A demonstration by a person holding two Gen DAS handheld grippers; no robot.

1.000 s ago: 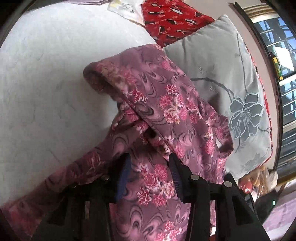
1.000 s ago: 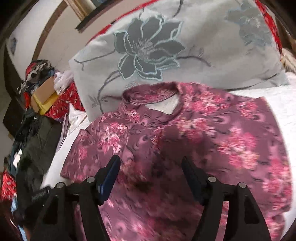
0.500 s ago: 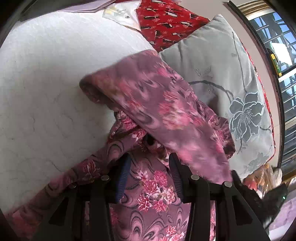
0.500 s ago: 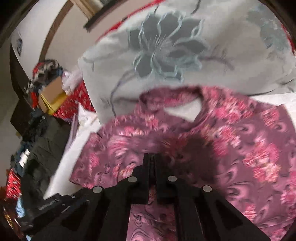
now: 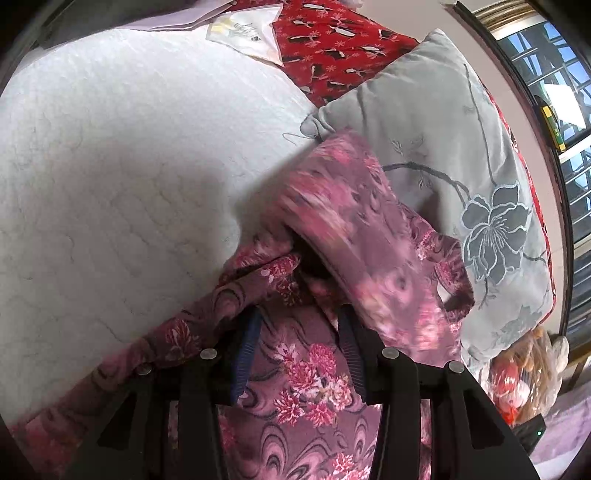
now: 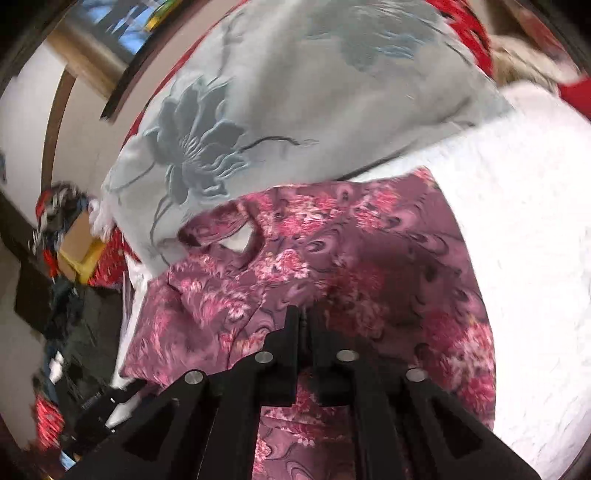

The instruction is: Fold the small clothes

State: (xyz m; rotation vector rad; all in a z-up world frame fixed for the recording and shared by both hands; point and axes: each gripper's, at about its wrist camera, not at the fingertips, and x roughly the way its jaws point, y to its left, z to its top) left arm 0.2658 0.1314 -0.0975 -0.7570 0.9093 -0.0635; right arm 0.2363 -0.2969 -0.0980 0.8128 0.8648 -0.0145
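Note:
A mauve blouse with pink flowers [image 5: 314, 369] lies on a white bedspread [image 5: 110, 166]. My left gripper [image 5: 299, 332] rests over its lower part, open, the cloth flat between the blue pads [image 5: 245, 350]. A folded-over flap of the blouse [image 5: 351, 229] hangs blurred just beyond it. In the right wrist view the blouse [image 6: 388, 258] spreads out with its neck hole [image 6: 236, 240] at the far left. My right gripper [image 6: 303, 314] has its jaws almost together on a bunch of the cloth, and they are opening slightly.
A grey pillow with a dark flower [image 5: 424, 110] [image 6: 295, 92] lies against the blouse's far edge. Red patterned cloth [image 5: 332, 48] and papers [image 5: 243, 29] sit behind it. A barred window [image 5: 554, 55] is at the right. Boxes and clothes [image 6: 66, 240] pile beside the bed.
My right gripper went from wide open to nearly shut on the blouse and swung sideways. The raised flap moved right toward the pillow, baring more bedspread. My left gripper stayed put.

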